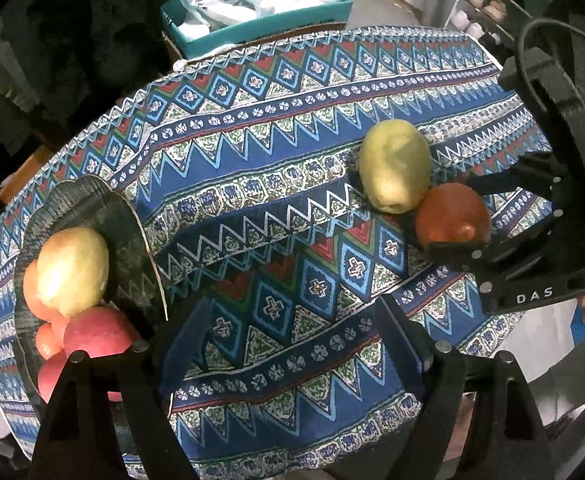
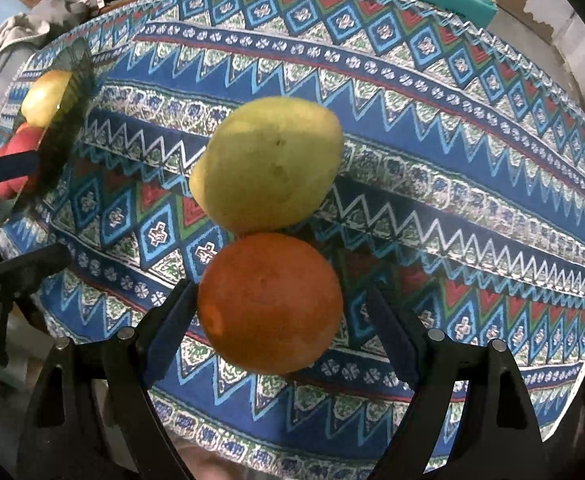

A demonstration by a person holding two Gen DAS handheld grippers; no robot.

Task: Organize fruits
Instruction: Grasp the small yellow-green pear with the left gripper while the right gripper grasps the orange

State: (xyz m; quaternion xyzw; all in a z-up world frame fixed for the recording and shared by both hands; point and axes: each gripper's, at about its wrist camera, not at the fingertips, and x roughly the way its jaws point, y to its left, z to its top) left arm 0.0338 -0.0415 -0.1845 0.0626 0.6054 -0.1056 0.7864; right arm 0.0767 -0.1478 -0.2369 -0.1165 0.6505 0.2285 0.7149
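Care is the thing — right tongs (image 2: 280, 316), spread either side of the orange (image 2: 270, 304), should close gently, sparing the touching mango (image 2: 268, 164); left tongs (image 1: 260, 344) hang spread, empty.

Left gripper (image 1: 276, 344): black angular frame, silver round screws, dark blue finger pads.
Right gripper (image 2: 280, 328): black frame, silver screws, blue pads, white "DAS" lettering, black looped cable (image 1: 564, 36) behind.

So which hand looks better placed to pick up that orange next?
The right. Its gripper already has open jaws on either side of the orange, not yet pressing. The left gripper hangs over bare tablecloth, between the fruit bowl and the orange.
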